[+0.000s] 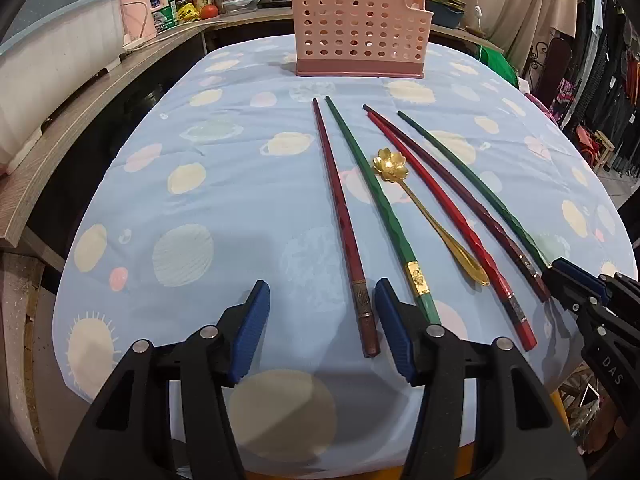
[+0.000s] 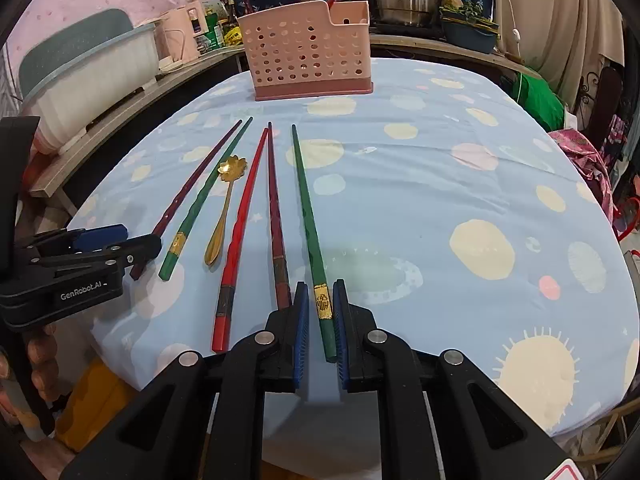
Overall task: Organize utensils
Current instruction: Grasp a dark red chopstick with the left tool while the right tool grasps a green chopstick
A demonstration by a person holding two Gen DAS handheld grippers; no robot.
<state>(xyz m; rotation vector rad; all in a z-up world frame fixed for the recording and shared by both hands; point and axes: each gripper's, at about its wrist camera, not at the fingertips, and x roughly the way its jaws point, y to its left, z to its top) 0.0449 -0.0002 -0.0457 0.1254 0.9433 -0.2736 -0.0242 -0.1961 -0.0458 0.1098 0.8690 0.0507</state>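
Left hand-held gripper (image 1: 322, 296) stands released low over the desk's (image 1: 200, 140) near edge, its blue pads apart with the butt of the dark red chopstick (image 1: 340, 216) lying between them, nearer the right pad; whether that pad touches the stick cannot be told. Just right of it lie a green chopstick (image 1: 372, 200) with a gold band, then a gold spoon (image 1: 424, 208) with a flower-shaped bowl pointing toward the rack (image 1: 356, 28), a bright red chopstick (image 1: 440, 208), a maroon chopstick (image 1: 460, 200) and a second green chopstick (image 1: 472, 184). All lie flat on the blue planet-print cloth (image 1: 240, 184), fanned with their thin tips toward the pink perforated rack standing upright at the far end.

From the left wrist, the right hand-held gripper (image 1: 560, 270) shows only sidelong at the right edge, covering the second green stick's butt, so its grip is unclear there. The right wrist view settles it: right hand-held gripper (image 2: 321, 320) is clenched on that green chopstick (image 2: 306, 208) near its gold band, a pad pressing each side, the stick still lying along the cloth. This view also shows the left hand-held gripper (image 2: 120, 240) from the side, over the butt of the dark red stick (image 2: 196, 180), and something red standing in the rack's (image 2: 304, 48) smaller right compartment, which the left view hides. Fingers (image 2: 40, 364) show at the lower left edge.
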